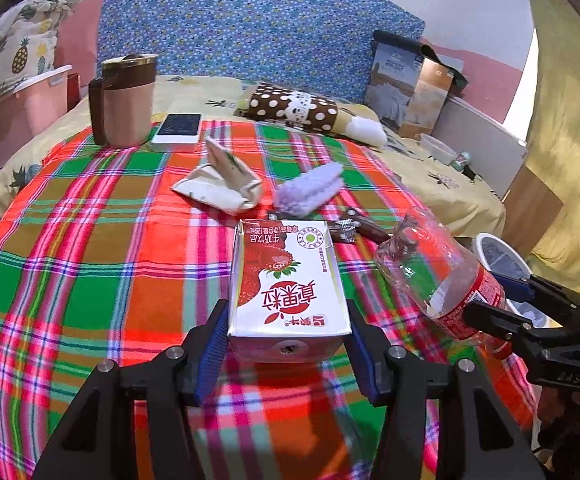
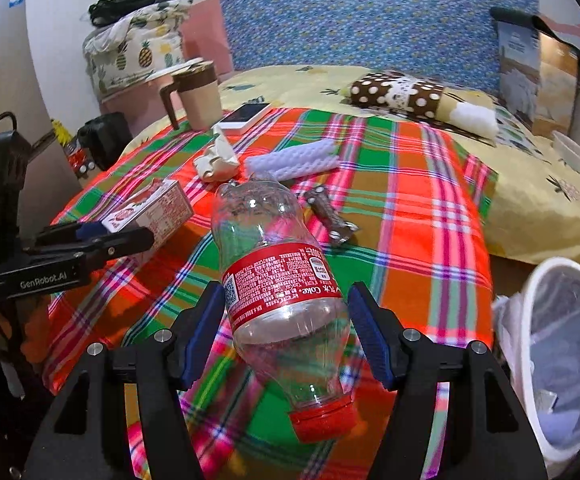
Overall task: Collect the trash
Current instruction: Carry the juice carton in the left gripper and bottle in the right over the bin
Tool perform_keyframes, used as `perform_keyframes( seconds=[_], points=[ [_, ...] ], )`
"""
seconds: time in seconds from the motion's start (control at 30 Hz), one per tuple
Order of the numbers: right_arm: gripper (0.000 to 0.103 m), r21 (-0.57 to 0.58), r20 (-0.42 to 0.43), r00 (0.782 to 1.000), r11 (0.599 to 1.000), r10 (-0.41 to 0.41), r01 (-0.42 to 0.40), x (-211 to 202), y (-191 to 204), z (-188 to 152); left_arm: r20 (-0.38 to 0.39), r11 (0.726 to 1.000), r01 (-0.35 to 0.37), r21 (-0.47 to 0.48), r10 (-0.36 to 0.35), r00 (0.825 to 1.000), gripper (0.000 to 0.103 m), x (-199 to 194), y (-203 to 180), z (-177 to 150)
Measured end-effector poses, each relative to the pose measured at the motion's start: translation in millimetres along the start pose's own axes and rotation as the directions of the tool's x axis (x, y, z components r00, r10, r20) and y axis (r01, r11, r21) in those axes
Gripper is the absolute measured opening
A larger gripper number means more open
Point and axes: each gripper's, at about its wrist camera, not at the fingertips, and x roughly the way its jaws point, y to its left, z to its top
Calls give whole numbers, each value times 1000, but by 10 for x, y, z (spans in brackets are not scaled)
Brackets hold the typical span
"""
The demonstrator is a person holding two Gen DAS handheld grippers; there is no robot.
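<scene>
Blue-padded fingers (image 1: pixel 213 344) of the left gripper (image 1: pixel 287 344) are clamped on a strawberry milk carton (image 1: pixel 287 280), held above the plaid cloth (image 1: pixel 89 264). The right gripper (image 2: pixel 287 336) is closed on an empty Coke bottle (image 2: pixel 281 280), cap toward the camera. A white trash bin (image 2: pixel 530 312) is seen just beside the bed edge; crumpled paper (image 1: pixel 221 184) and a brown wrapper (image 2: pixel 330 212) lie on the cloth.

The crushed clear plastic bottle (image 2: pixel 277 280) carries a red label reading "Coke" beside a QR code. The white strawberry-printed milk carton (image 1: pixel 287 280) bears upside-down red Chinese characters "真果粒". The black left gripper (image 2: pixel 101 236) body reads "GenRobot.AI".
</scene>
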Motion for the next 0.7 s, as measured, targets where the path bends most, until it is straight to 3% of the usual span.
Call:
perform_keyframes(
  seconds=[0.7],
  points=[
    [65, 121, 63, 992, 987, -109, 101, -383, -474, -216, 4, 990, 103, 92, -103, 995, 54, -25, -757, 0]
  ],
)
